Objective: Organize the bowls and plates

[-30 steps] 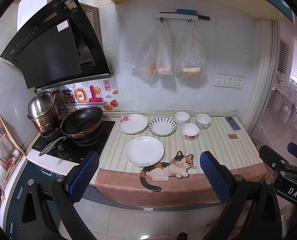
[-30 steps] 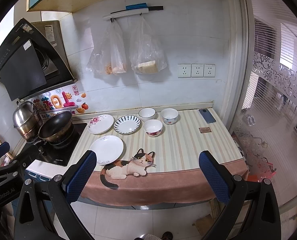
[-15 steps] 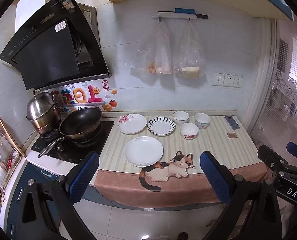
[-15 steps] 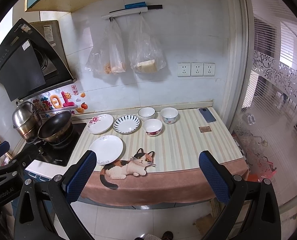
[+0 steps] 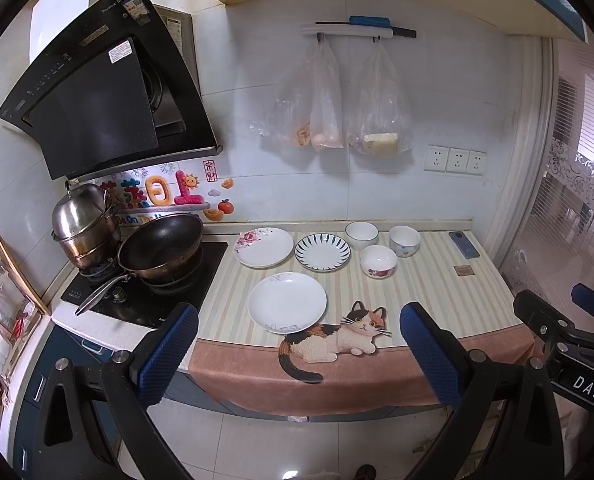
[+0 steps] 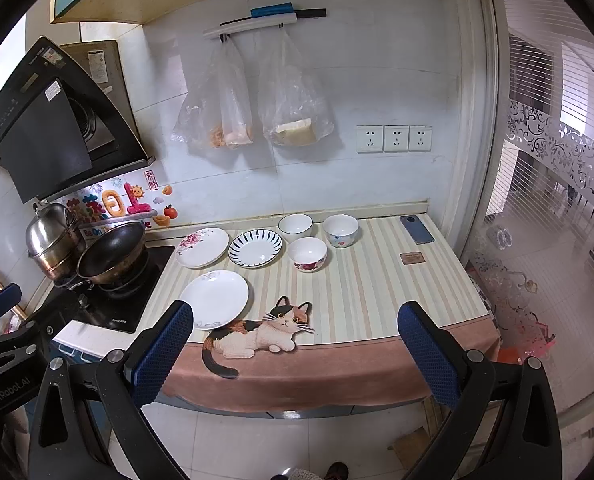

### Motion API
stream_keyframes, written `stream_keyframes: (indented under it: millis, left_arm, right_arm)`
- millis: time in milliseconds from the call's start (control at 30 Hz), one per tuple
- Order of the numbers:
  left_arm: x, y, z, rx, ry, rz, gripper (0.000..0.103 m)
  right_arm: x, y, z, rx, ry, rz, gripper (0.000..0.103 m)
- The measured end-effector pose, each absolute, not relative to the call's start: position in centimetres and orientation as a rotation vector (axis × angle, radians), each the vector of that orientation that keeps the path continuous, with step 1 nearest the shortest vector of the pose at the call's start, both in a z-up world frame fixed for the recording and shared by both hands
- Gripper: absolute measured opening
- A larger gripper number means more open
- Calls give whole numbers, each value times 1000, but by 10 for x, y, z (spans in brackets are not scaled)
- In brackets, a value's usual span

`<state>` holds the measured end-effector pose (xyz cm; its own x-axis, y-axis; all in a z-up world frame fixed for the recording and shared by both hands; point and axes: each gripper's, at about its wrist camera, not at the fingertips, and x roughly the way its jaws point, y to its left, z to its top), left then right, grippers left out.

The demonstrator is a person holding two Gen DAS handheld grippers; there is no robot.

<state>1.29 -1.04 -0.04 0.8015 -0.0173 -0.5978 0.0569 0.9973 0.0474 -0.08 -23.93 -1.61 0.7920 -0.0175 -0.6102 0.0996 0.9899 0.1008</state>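
On the striped counter mat (image 5: 437,292) lie three plates: a plain white plate (image 5: 287,302) (image 6: 215,299) nearest me, a rose-patterned plate (image 5: 263,247) (image 6: 202,247) and a blue-rimmed plate (image 5: 322,251) (image 6: 255,248) behind it. Three bowls stand to their right: a white bowl (image 5: 361,233) (image 6: 295,226), a red-flowered bowl (image 5: 378,261) (image 6: 307,254) and a heart-patterned bowl (image 5: 404,240) (image 6: 340,230). My left gripper (image 5: 297,352) and right gripper (image 6: 293,354) are open and empty, held back from the counter's front edge, above the floor.
A black wok (image 5: 161,246) and a steel pot (image 5: 83,224) sit on the stove at left. A phone (image 5: 463,244) and a small brown card (image 5: 463,271) lie at the counter's right. Plastic bags (image 5: 325,120) hang on the wall. A range hood (image 5: 97,92) overhangs the stove.
Both views have shifted only slightly; the grippers stay open and away from the counter, and the dishes have not moved.
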Motion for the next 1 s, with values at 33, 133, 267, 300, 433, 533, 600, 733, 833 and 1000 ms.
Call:
stream_keyframes:
  millis: [33, 133, 267, 300, 433, 533, 600, 733, 833, 1000]
  left_arm:
    - [13, -11, 0, 64, 640, -40, 103]
    - [13, -11, -1, 65, 639, -39, 103]
    - [20, -13, -2, 68, 643, -49, 103]
    - [22, -14, -2, 69, 643, -53, 103]
    - [30, -8, -7, 75, 641, -52, 103]
    - [47, -1, -18, 88, 632, -36, 103]
    - [66, 6, -33, 105, 642, -26, 103]
    - [115, 19, -74, 110, 737, -1, 103]
    - [165, 30, -115, 83, 837, 16, 103]
    - [258, 53, -198, -7, 1037, 32, 97]
  right_arm:
    - [-1, -239, -16, 132, 653, -62, 103]
    - [-1, -239, -16, 129, 653, -63, 103]
    - [-1, -240, -16, 130, 653, -63, 103]
    - [-1, -240, -16, 131, 653, -63, 103]
    - [3, -236, -18, 137, 654, -69, 103]
    - [15, -230, -27, 160, 639, -91, 103]
    - [35, -228, -42, 191, 660, -74, 103]
    - [94, -227, -87, 283, 797, 37, 103]
    - [149, -223, -132, 319, 909, 108, 103]
    - [254, -207, -219, 308, 1051, 194, 103]
